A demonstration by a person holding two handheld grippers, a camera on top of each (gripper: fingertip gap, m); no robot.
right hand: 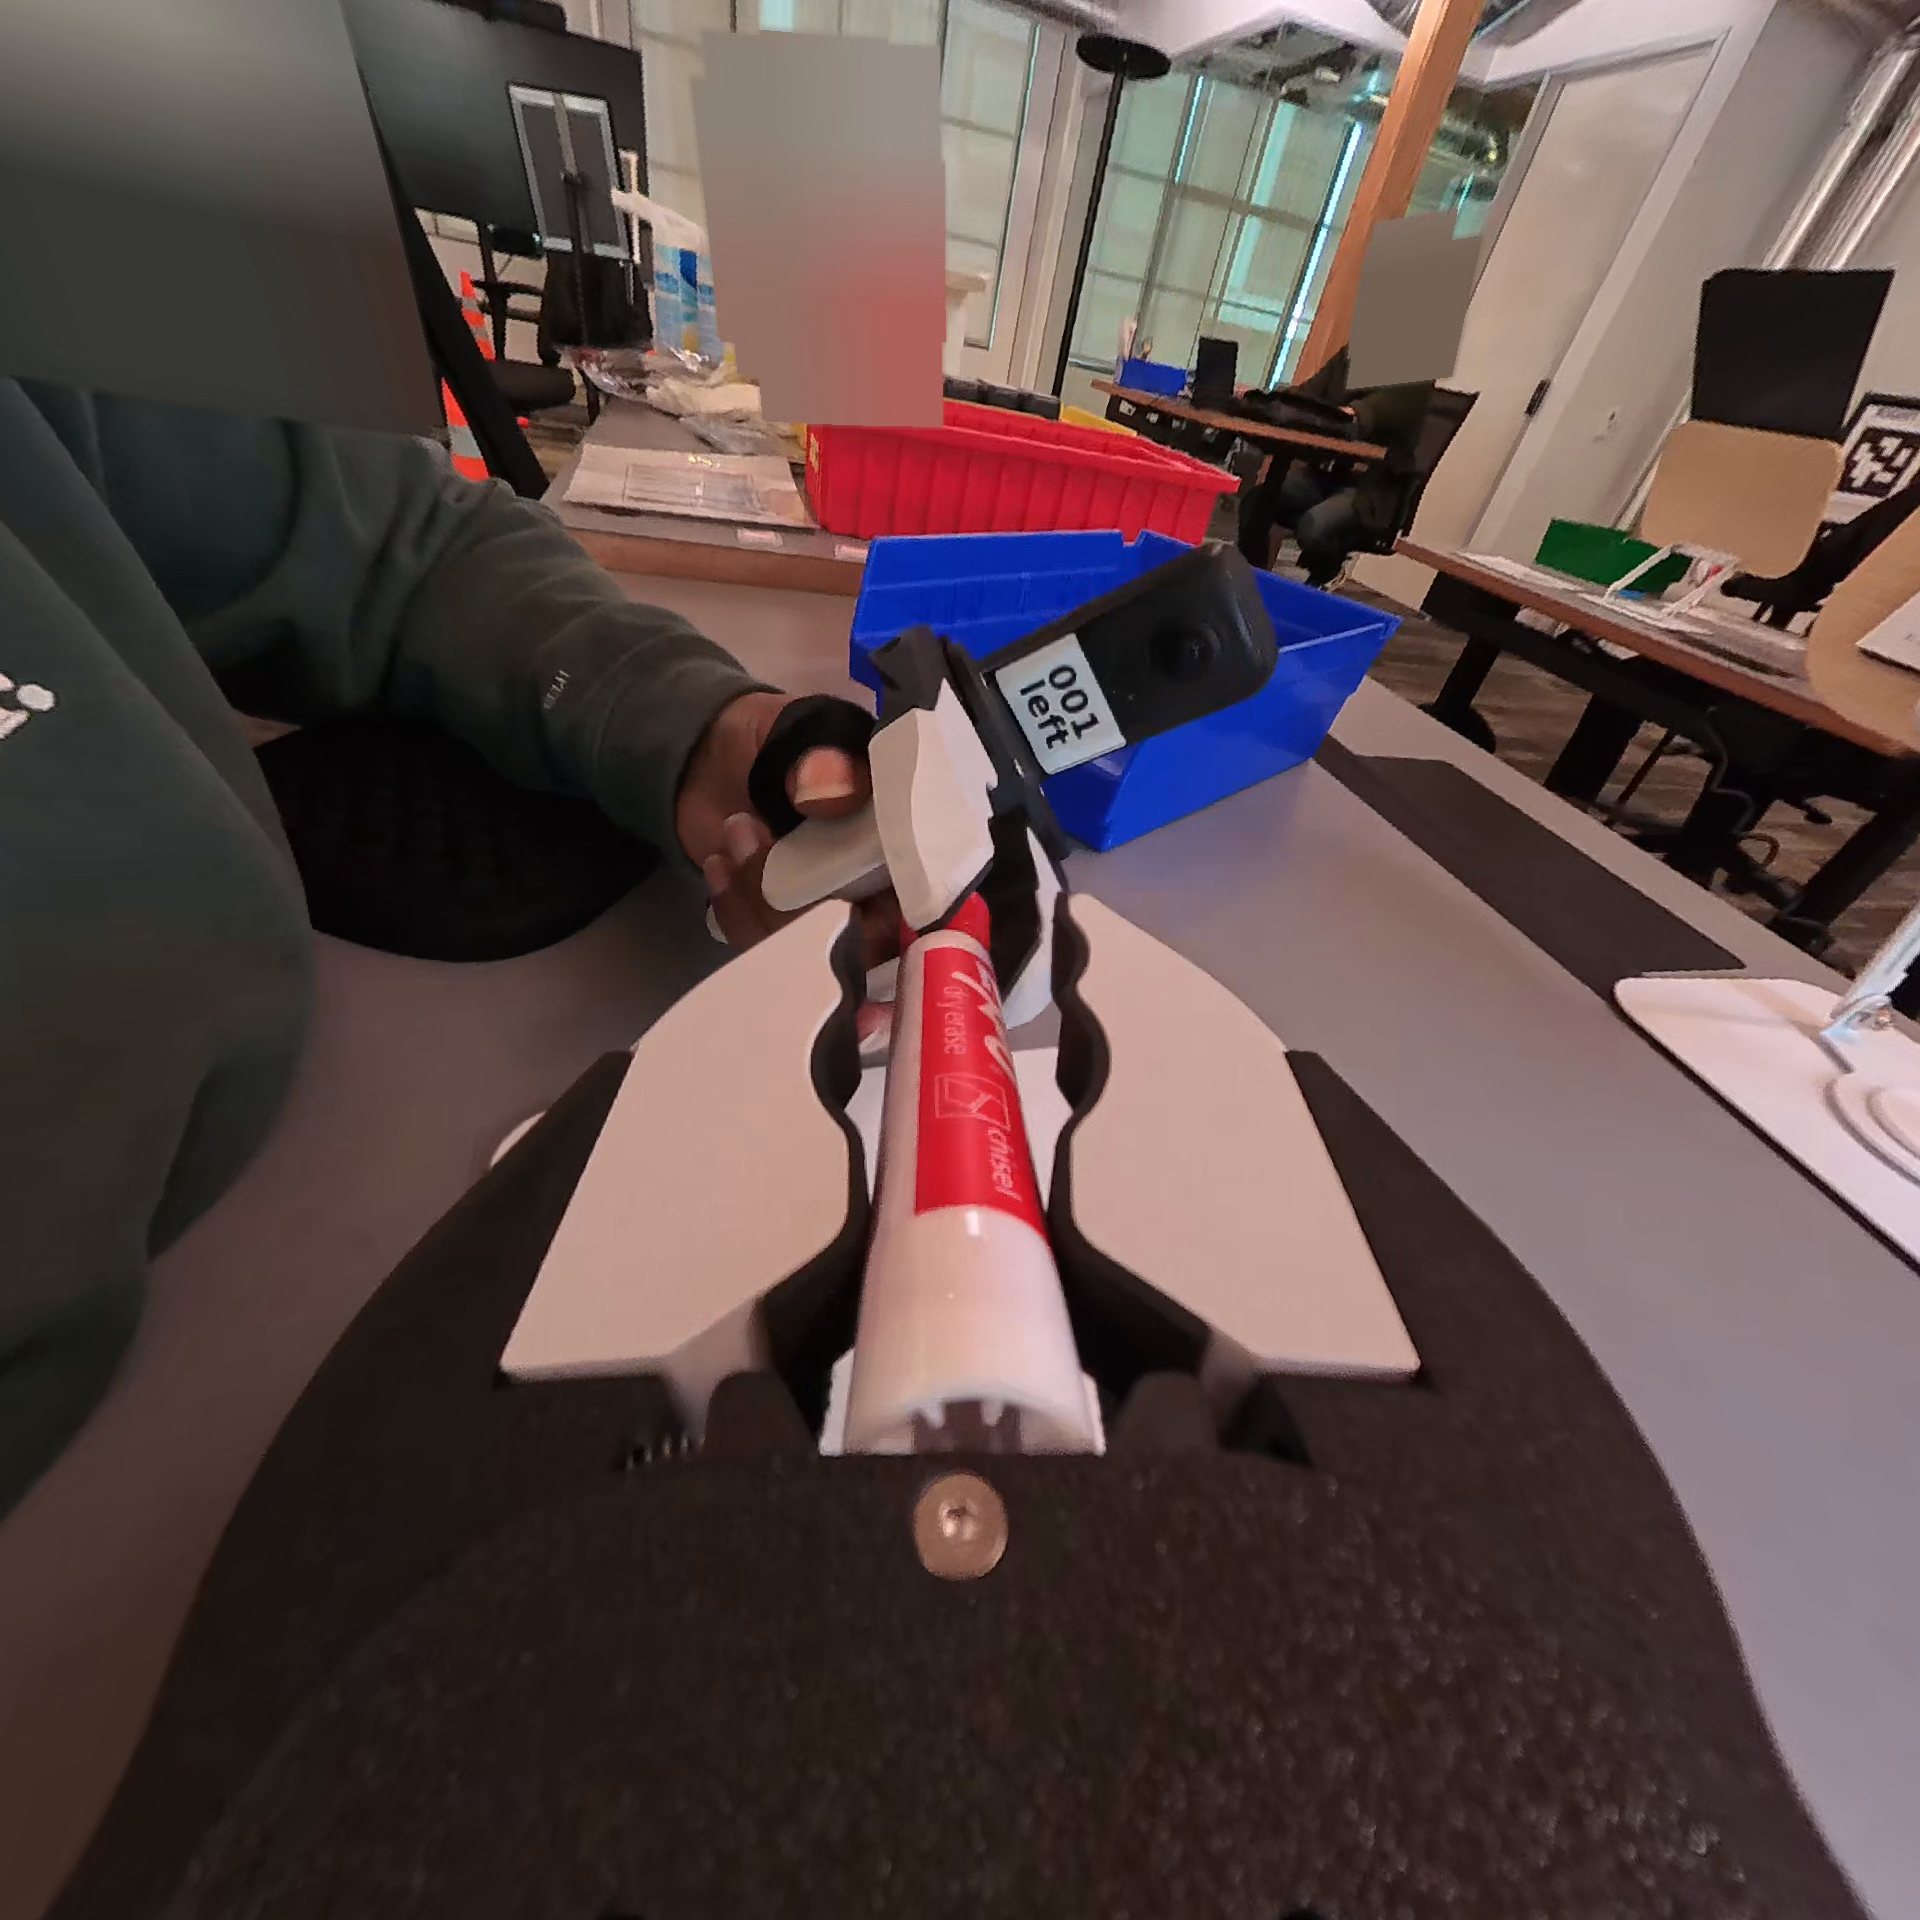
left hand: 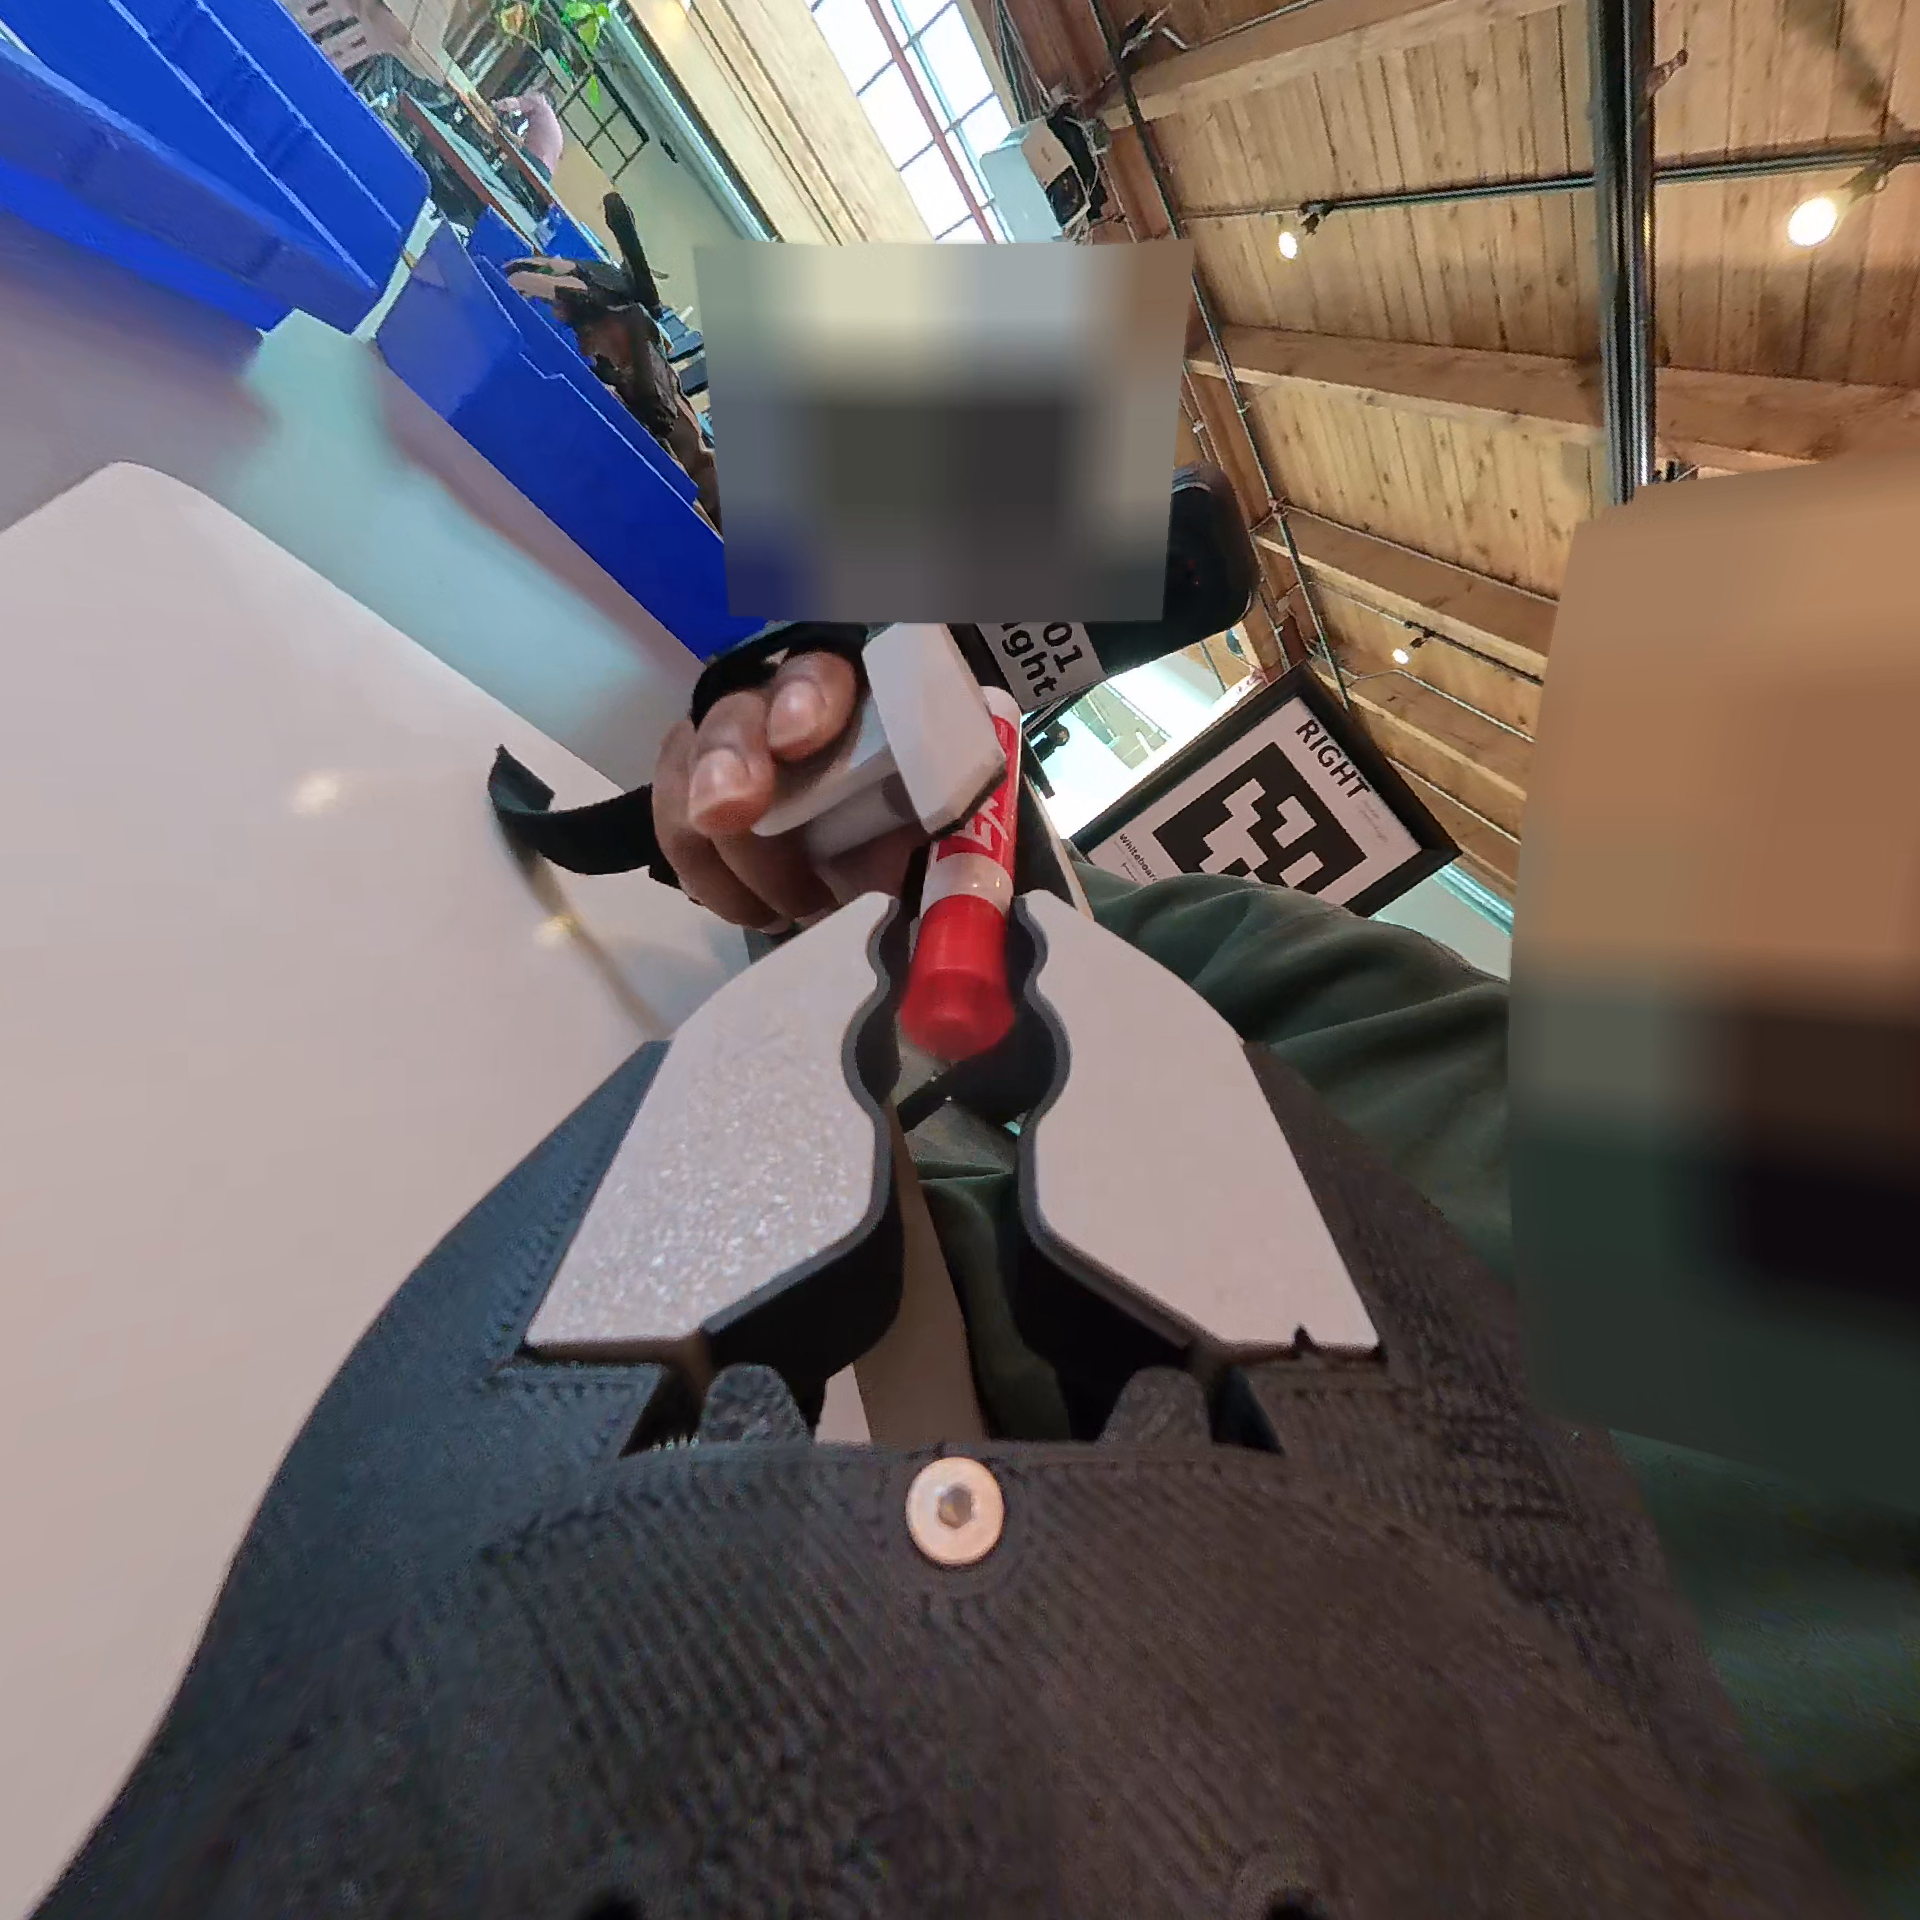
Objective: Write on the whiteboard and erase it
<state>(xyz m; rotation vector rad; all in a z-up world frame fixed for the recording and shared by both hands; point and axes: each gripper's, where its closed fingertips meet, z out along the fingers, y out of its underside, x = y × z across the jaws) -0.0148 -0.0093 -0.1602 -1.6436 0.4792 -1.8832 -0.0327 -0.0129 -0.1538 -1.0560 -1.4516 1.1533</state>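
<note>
The room is an open office with large windows (right hand: 1195, 208), a wooden plank ceiling (left hand: 1403, 312) with spotlights (left hand: 1812, 220), and brown-topped desks (right hand: 1621, 623).

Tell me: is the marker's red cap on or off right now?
On. The red cap sits on the marker, between the left gripper's fingers; the right gripper holds the barrel.

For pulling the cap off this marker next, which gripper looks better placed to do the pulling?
Left, probably. The left gripper is closed around the red cap, while the right gripper holds the marker along its barrel, so it can steady the marker as the cap is drawn away.
</note>
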